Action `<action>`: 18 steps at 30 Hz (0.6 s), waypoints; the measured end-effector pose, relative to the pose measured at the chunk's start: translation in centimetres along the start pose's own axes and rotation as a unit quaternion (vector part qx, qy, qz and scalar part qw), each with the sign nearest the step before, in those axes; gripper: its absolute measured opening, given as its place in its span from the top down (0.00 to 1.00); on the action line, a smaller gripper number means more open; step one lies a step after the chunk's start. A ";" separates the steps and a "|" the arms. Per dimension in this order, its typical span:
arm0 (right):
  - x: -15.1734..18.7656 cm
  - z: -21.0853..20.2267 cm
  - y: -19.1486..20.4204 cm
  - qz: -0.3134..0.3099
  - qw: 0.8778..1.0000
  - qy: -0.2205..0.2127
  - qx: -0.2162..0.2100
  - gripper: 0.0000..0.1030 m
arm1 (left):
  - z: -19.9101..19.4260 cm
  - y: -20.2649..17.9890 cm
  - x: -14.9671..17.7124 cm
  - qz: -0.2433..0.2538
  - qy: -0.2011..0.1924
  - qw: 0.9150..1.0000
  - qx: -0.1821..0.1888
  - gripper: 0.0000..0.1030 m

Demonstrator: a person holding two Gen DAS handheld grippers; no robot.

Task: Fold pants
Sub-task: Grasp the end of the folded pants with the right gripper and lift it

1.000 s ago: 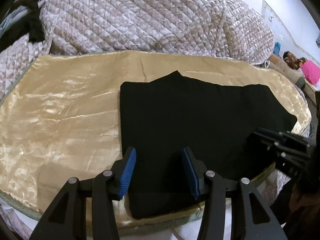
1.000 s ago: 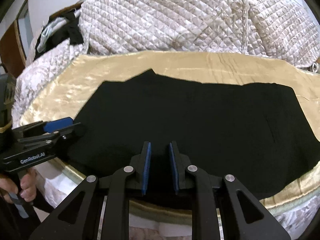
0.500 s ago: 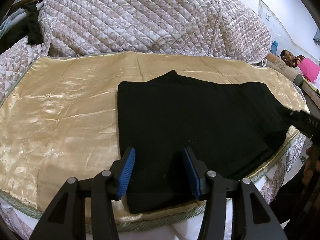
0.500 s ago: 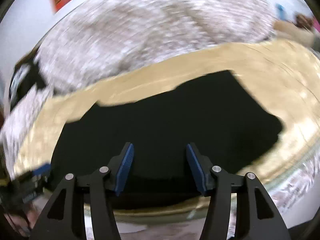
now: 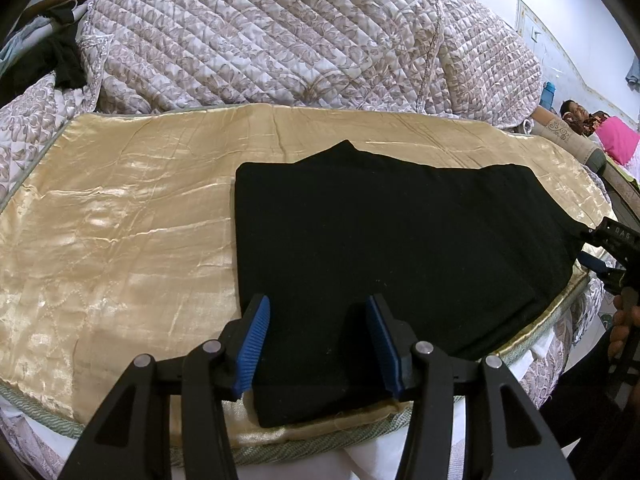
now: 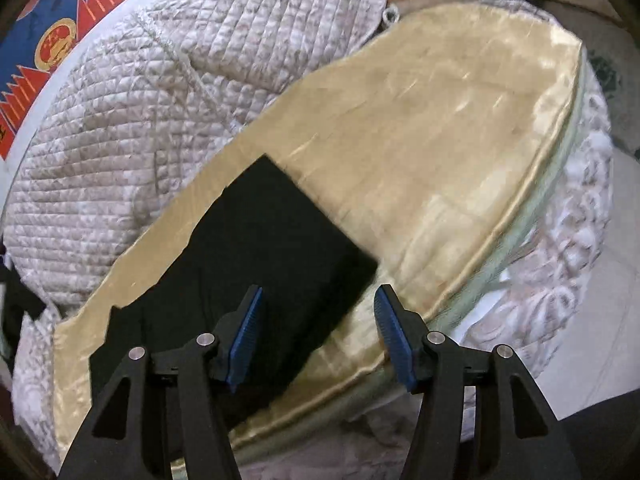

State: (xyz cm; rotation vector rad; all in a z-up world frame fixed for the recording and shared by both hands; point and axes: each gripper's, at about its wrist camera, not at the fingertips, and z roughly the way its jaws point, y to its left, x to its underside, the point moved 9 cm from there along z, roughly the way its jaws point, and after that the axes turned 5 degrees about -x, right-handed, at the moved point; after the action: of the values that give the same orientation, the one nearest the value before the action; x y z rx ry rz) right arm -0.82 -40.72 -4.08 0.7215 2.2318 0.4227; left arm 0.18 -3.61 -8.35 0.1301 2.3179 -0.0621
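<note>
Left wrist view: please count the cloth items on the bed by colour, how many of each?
Black: 2, the folded black pants and a dark garment at the far left.
Gold: 1, the satin cover.
Patterned grey-white: 1, the quilted blanket.
Total: 4

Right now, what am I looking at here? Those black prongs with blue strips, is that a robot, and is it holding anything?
No robot: a person carries a hand-held gripper in each hand, each with a camera looking along its two blue-padded fingers. One picture comes from the left hand-held gripper, the other from the right hand-held gripper. Black pants, already partly folded, lie flat on a gold satin cover over a bed, with a quilted bedspread heaped behind. Both grippers stand open over the pants' near edge and hold nothing.
</note>
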 end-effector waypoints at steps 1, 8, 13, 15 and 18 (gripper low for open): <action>0.0 0.0 0.3 0.000 1.000 0.002 -0.009 0.45 | 0.0 0.0 0.0 0.000 0.000 1.000 0.000 0.48; -0.8 1.2 0.3 0.021 0.999 -0.006 -0.030 0.43 | 0.0 -0.1 0.0 0.000 0.000 1.000 0.000 0.47; -1.4 2.8 0.1 0.016 1.000 0.007 -0.022 0.66 | 0.0 -0.1 0.0 -0.003 0.001 1.000 0.002 0.47; -1.5 2.7 0.5 0.014 0.999 0.008 -0.035 0.74 | -0.2 -0.2 -0.2 -0.005 0.001 1.000 0.004 0.47; -2.2 1.4 2.3 -0.003 0.998 -0.007 -0.068 0.78 | -0.4 0.1 -0.5 -0.016 0.000 1.000 0.005 0.47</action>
State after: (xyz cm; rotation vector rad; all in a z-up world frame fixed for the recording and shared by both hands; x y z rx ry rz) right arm 2.32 -40.14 -2.69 0.6438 2.1674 0.5587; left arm 0.20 -3.47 -7.71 0.0990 2.3199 -0.0893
